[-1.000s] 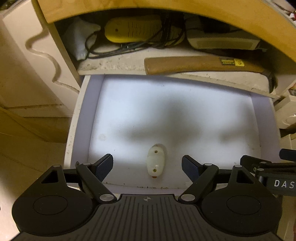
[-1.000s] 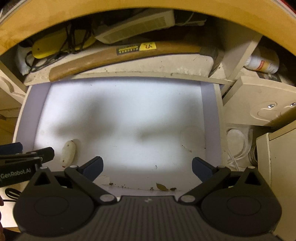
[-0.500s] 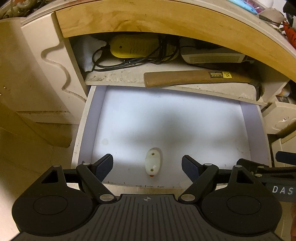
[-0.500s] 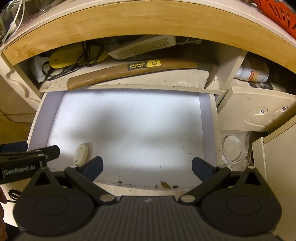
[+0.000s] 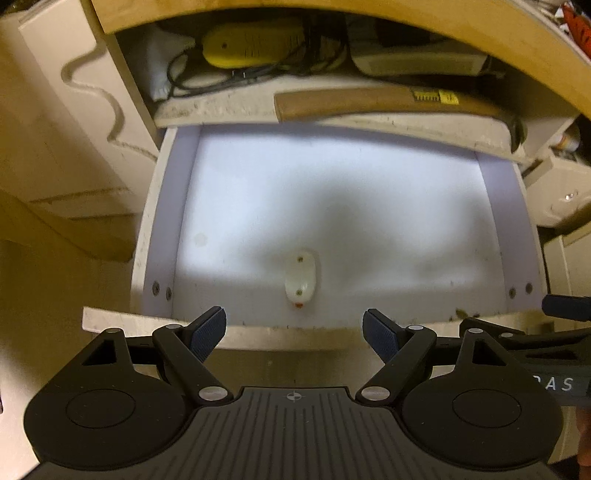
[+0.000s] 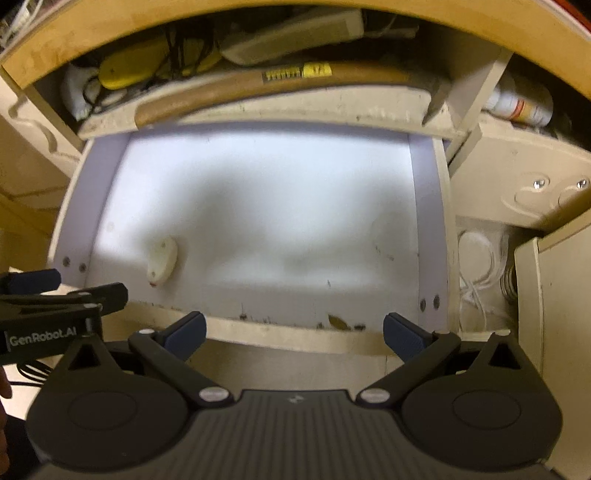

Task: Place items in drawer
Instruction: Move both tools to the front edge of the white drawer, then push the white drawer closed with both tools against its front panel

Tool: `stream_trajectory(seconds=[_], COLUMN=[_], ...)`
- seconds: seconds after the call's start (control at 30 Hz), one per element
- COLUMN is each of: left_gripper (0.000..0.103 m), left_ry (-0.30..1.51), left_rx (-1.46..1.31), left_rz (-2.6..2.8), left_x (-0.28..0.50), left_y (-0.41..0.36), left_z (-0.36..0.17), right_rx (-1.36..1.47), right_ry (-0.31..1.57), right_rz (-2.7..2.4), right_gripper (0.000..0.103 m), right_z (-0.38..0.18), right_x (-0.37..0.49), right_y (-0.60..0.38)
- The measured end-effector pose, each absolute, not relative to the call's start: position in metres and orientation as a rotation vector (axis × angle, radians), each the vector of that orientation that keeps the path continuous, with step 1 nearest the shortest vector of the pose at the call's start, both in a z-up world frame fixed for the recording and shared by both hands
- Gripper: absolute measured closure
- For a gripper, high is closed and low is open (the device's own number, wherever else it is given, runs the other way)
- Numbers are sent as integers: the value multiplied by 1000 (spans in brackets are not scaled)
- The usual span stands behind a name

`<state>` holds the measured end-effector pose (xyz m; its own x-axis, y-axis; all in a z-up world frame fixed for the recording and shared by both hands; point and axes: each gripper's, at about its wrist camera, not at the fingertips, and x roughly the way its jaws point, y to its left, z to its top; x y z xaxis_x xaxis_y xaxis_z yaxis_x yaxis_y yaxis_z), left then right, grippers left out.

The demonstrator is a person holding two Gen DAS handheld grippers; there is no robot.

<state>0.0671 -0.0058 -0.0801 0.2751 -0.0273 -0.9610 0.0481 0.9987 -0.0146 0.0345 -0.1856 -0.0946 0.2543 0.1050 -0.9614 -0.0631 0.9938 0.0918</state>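
A white drawer (image 5: 162,229) stands pulled open below me; its floor is bare apart from a small white oval piece (image 5: 300,277) with two screws near the front wall. The oval piece also shows in the right wrist view (image 6: 161,260), as does the drawer (image 6: 428,221). My left gripper (image 5: 294,328) is open and empty, above the drawer's front edge. My right gripper (image 6: 294,330) is open and empty too, over the front edge further right. Each gripper shows at the edge of the other's view.
On the shelf above the drawer lie a wooden-handled hammer (image 5: 373,103), a yellow device (image 5: 247,46) with black cables and a pale flat box (image 5: 417,62). A bottle (image 6: 521,105) and a white cable coil (image 6: 476,251) sit to the right. A wooden tabletop edge (image 5: 480,26) overhangs.
Both grippers have drawn back from the drawer: the front wall and its screws now show, and the fingertips sit over the front edge. Both stay open.
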Motion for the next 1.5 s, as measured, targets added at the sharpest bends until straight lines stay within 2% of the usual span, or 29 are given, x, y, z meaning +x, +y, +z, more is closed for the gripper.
stream_trajectory(seconds=[0.5,0.93,1.5], left_gripper=[21,21,21], left_ry=[1427,1511,1427], left_rx=[44,48,50], left_rz=[-48,-48,-15], left_x=[63,61,87], left_y=[-8,-7,-9], left_z=[-100,-124,-123], right_rx=[-40,22,17], right_ry=[1425,1505,1418], right_rz=[73,43,-12], right_gripper=[1,1,1], right_z=[-115,-138,-144], right_x=[28,31,49], right_y=[-179,-188,-193])
